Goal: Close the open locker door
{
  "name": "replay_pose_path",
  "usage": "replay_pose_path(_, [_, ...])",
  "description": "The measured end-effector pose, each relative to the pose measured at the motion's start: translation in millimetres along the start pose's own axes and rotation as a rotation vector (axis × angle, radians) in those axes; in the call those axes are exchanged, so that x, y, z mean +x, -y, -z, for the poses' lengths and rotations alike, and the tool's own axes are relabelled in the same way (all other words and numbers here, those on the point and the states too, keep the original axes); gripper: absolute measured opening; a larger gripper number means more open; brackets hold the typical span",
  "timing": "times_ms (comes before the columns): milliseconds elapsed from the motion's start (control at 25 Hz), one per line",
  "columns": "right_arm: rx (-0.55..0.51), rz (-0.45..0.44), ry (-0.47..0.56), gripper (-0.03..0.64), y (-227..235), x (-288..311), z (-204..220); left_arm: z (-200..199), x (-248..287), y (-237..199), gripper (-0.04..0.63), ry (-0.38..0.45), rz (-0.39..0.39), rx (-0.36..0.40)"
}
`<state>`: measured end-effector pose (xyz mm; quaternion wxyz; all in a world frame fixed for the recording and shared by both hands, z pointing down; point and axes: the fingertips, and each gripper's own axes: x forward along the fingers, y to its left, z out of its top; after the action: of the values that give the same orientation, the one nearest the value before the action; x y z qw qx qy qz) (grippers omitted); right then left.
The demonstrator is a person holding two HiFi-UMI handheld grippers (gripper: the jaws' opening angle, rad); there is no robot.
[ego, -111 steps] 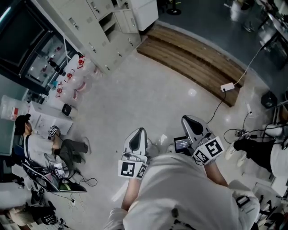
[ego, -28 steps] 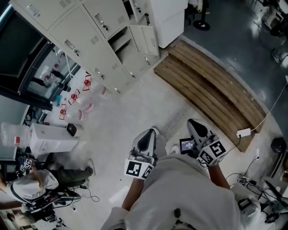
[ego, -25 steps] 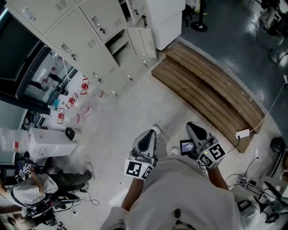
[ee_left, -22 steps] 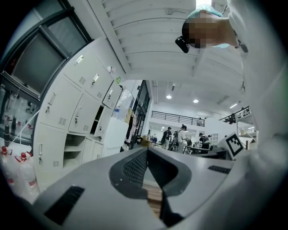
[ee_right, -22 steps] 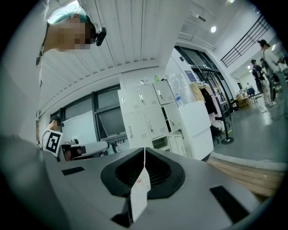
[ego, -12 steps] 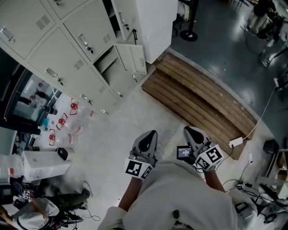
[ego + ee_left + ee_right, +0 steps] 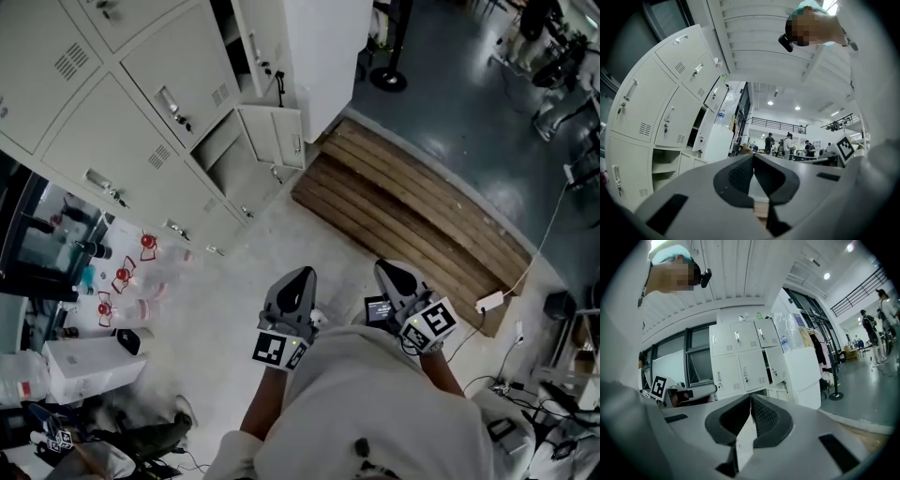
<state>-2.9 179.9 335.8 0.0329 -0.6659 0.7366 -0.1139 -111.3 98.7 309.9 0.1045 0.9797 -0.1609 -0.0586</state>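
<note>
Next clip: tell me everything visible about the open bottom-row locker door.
The open door is a pale grey-beige panel, metal by its look, in the lowest row of the lockers, beside the white cabinet. It stands swung well out from its compartment, which looks empty, with a small dark latch near one edge. The wooden boards lie close by on the floor. Nothing touches it.

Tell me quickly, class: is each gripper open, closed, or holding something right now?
Left gripper: closed, nothing between its jaws.
Right gripper: closed, nothing between its jaws.
</note>
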Motion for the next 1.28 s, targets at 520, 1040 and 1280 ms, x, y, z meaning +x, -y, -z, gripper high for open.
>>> replay_pose_path(520, [-0.042, -0.154, -0.059, 0.028, 38.2, 94.6, -2.5, -1.8, 27.1, -69.5, 0.008, 0.008, -0.161, -0.008])
replay_pose_path(1040, [-0.117, -0.387, -0.125, 0.028, 162.9, 213.2, -38.7, -4.6, 144.2, -130.5, 0.008, 0.043, -0.392, 0.036])
replay_pose_path(1280, [-0.121, -0.448, -0.165, 0.028, 221.8, 261.4, -37.6, 4.9, 184.9, -161.1, 0.008, 0.016, -0.521, 0.042])
